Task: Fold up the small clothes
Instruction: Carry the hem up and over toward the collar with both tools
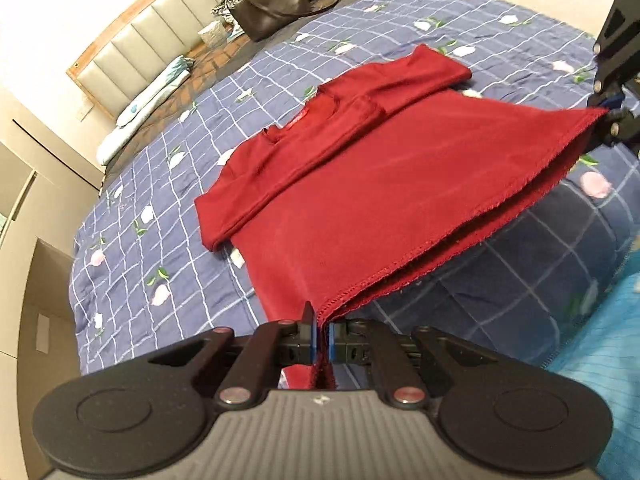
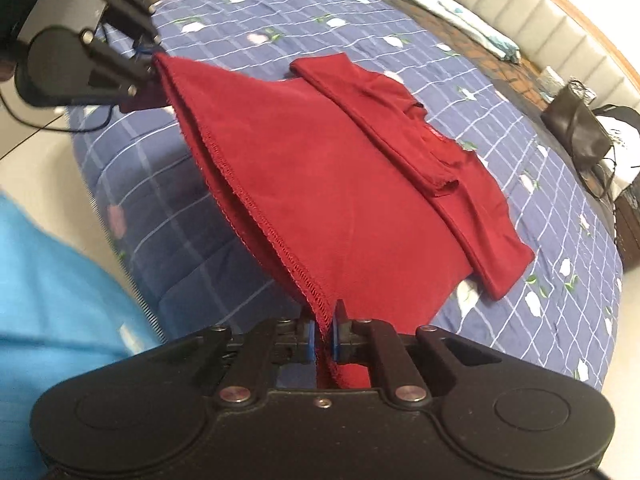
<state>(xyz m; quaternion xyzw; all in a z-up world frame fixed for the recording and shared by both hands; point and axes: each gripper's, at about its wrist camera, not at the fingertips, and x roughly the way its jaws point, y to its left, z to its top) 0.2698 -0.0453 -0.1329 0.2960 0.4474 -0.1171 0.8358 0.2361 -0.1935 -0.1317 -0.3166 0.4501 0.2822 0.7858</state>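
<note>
Two grippers, one shirt. Nearest, the left gripper (image 1: 321,340) and right gripper (image 2: 324,340) are each clamped on a hem corner of the red shirt (image 1: 360,184), the hem stretched taut and lifted between them. Ahead of both jaws the body runs lengthwise toward the collar, resting on the checked quilt (image 1: 168,184), both sleeves apparently folded in. Farther off, one dark handbag (image 1: 276,6).

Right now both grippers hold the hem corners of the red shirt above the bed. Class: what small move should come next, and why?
Probably carry the hem forward toward the collar and lay it down. The left gripper and right gripper each pinch a corner of the red shirt, the hem is raised off the quilt, and both sleeves are already folded across the shirt's body.
</note>
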